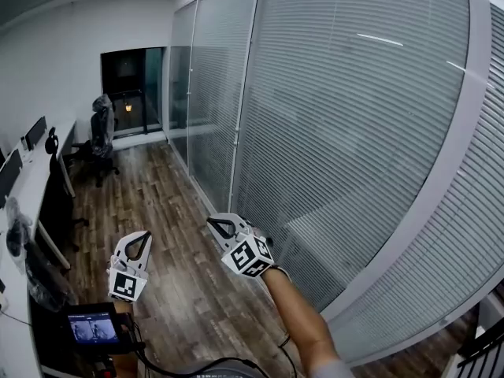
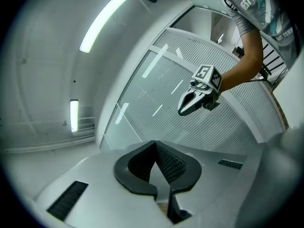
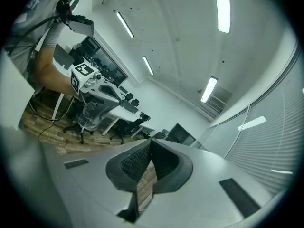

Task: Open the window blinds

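Note:
The window blinds [image 1: 339, 132] hang with their slats shut behind a glass wall with white frames, filling the right of the head view. My left gripper [image 1: 146, 235] is held low over the wooden floor, shut with nothing in it. To its right, my right gripper [image 1: 212, 223] is also shut and empty, a short way in front of the blinds and not touching them. The left gripper view shows its own jaws [image 2: 155, 145] closed, the right gripper [image 2: 189, 104] and the blinds [image 2: 156, 103] beyond. The right gripper view looks past closed jaws [image 3: 151, 143] toward the left gripper [image 3: 102, 91].
White desks [image 1: 27, 187] with monitors and black office chairs [image 1: 101, 136] line the left wall. A dark doorway [image 1: 130, 89] lies at the far end. A small screen [image 1: 93, 327] sits at the lower left. Wooden floor [image 1: 169, 235] runs between desks and blinds.

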Tool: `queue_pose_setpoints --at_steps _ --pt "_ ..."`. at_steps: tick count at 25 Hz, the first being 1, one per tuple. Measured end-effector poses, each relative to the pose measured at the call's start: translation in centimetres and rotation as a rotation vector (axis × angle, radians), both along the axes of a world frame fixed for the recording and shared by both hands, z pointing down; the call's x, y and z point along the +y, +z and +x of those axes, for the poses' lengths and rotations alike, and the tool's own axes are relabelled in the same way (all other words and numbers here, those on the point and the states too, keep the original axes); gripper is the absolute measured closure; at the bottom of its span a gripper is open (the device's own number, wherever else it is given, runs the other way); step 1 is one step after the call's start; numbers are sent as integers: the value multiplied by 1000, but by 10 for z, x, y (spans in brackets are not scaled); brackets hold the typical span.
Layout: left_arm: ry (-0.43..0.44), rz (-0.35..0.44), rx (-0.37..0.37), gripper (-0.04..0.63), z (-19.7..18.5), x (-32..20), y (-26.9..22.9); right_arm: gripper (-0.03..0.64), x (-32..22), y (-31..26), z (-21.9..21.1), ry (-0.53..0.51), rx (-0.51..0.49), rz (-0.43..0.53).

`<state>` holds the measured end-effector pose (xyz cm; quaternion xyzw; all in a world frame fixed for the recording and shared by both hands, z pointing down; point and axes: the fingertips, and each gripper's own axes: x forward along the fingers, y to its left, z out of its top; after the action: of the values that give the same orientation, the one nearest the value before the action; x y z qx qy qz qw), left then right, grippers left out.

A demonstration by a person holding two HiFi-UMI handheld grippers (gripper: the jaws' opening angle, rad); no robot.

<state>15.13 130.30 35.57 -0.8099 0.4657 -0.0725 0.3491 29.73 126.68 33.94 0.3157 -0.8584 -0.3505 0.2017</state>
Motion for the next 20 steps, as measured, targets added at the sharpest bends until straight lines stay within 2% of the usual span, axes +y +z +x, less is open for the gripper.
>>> queue_pose_setpoints --at_steps 3,5,8,11,14,16,20 --pt "-7 -2 -17 595 -12 -4 0 617 0 -4 -5 15 -18 41" --pt "-5 -20 3 595 -26 -5 4 617 6 -1 -8 42 -20 83" --pt "0 -95 69 595 -49 0 26 617 23 23 -1 101 -24 108" --pt "-18 -192 90 595 -73 -9 47 617 37 41 12 178 -45 81" --pt "23 -185 92 595 -81 -35 22 617 31 20 29 254 -57 54" --pt "32 -164 74 595 -79 -54 8 617 14 7 38 260 -52 38" --pt "6 -149 33 595 -78 -122 -2 616 -61 -5 47 239 -20 30"
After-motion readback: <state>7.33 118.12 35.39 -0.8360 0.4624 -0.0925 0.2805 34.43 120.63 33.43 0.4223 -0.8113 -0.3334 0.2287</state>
